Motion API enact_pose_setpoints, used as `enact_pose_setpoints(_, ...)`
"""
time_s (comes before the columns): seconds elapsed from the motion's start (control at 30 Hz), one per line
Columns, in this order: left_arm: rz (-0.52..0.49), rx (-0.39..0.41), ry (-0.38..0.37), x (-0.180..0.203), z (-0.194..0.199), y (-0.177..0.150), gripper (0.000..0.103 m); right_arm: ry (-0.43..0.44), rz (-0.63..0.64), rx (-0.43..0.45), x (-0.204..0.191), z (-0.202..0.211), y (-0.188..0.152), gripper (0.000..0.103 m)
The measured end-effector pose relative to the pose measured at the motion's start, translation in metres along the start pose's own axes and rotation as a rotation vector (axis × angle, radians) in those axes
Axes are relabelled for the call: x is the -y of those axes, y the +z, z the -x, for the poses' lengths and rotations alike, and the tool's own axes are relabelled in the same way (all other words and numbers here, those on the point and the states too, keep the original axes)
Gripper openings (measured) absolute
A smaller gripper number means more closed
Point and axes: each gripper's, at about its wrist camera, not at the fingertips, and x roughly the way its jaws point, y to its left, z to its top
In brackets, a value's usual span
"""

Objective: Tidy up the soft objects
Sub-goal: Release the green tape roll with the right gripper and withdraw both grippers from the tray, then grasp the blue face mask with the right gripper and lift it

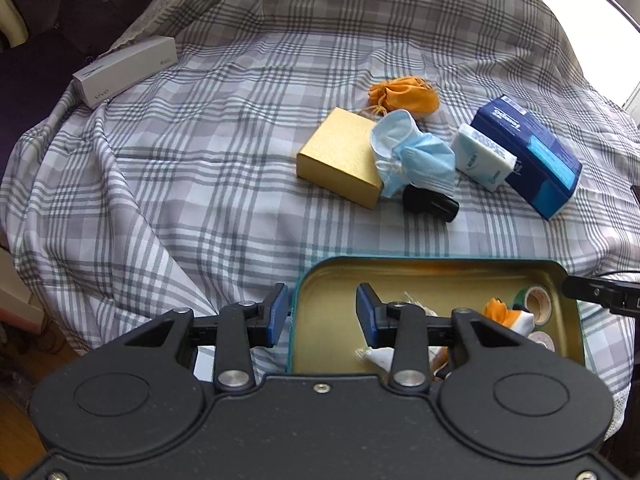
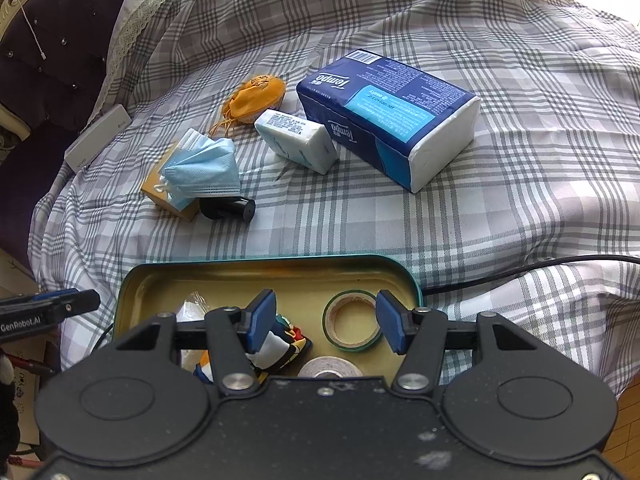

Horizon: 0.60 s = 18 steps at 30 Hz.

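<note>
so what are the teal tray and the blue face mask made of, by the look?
Teal tray: looks like painted sheet metal, with a glossy gold-lacquered inside, a rolled rim and sharp reflections. Blue face mask: probably thin nonwoven fabric, matte, with pleats, crumpled folds and white ear loops.

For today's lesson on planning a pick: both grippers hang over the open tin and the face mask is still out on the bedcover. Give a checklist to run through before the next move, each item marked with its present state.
1. Left gripper empty, fingers apart: ok.
2. Right gripper empty, fingers apart over the tape roll: ok.
3. Tin open with bare floor left: ok.
4. Face mask free to lift: not ok; it leans on the gold box, and the black cylinder lies against its near edge.
5. Orange pouch unobstructed: ok.
6. Small tissue pack clear of the large tissue pack: not ok, they touch.
</note>
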Motion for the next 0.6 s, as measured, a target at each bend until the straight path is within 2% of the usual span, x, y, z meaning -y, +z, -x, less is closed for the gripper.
enact_pose_setpoints(0.3,0.014,0.012,-0.001,0.003,-0.019,0.024,0.040,0.006,0.015,0.019,-0.005,-0.009,0.018,0.055)
enact_pose_setpoints(0.6,-0.040,0.023,-0.037,0.025,-0.037,0.050,0.040,0.027,0.038,0.035,-0.014,-0.022,0.045,0.055)
